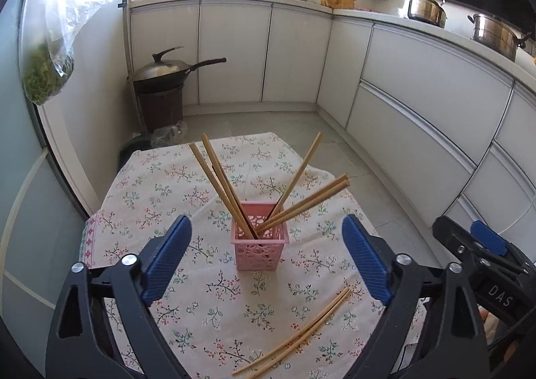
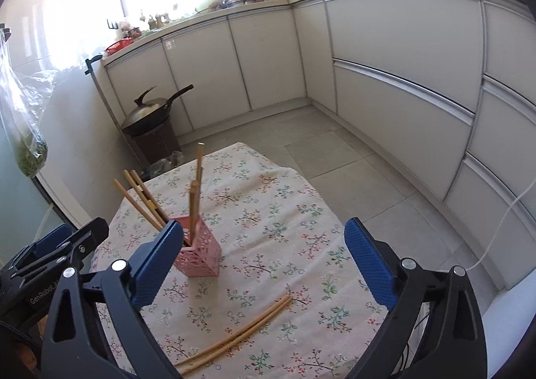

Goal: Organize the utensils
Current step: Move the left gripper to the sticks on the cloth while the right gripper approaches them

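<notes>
Both wrist views look steeply down, close over floral table [image 1: 201, 312]; share pink basket [image 1: 259, 241].

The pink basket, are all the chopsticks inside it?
No, two chopsticks lie flat on the tablecloth, nearer the camera than the pink basket, which holds the others.

Pink basket [image 1: 259, 246] upright, 2 chopsticks [image 1: 298, 335] on cloth
</notes>
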{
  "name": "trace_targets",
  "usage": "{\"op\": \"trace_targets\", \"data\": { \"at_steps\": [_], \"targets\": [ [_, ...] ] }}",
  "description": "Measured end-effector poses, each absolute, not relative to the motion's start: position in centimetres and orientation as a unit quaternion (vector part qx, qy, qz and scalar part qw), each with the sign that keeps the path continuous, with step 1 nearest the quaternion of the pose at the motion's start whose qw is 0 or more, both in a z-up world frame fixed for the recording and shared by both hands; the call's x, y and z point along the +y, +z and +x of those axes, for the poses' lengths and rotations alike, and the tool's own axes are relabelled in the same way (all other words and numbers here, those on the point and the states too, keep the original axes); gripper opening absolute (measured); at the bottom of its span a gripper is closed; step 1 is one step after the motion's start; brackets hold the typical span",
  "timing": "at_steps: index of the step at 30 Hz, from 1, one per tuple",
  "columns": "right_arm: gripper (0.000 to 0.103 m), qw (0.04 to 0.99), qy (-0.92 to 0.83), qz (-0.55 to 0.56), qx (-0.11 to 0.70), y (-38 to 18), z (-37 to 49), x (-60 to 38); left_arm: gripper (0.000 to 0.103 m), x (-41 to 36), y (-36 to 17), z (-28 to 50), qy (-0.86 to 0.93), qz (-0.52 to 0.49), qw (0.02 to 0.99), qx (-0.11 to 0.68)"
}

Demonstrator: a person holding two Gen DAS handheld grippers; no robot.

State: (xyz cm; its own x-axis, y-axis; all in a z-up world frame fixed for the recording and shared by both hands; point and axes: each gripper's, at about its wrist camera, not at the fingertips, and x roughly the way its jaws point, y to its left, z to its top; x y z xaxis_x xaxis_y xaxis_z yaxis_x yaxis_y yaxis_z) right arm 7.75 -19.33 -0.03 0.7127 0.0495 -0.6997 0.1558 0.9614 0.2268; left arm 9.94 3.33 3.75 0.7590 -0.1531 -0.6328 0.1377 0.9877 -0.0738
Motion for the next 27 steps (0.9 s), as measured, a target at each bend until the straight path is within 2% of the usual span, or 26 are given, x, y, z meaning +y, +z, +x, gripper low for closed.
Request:
{"op": "trace_targets", "data": {
  "at_steps": [11, 20, 27],
  "targets": [
    [0.096, 0.895, -0.038, 0.106, 0.431, -4.3, 3.6, -21.6, 0.096, 0.2, -2.3, 11.5, -0.105, 0.046, 0.891, 0.439],
    [0.096, 0.826, -0.045, 0.128, 0.548, -10.6, 1.5, -23.5, 0.096, -3.6, -10.0, 13.5, -0.134, 0.085, 0.811, 0.562],
    [0.096, 0.814, -0.054, 0.149, 0.559, -11.5, 0.8, -24.6, 0.094, -7.8, -13.3, 15.3, -0.146, 0.083, 0.790, 0.590]
  ]
}}
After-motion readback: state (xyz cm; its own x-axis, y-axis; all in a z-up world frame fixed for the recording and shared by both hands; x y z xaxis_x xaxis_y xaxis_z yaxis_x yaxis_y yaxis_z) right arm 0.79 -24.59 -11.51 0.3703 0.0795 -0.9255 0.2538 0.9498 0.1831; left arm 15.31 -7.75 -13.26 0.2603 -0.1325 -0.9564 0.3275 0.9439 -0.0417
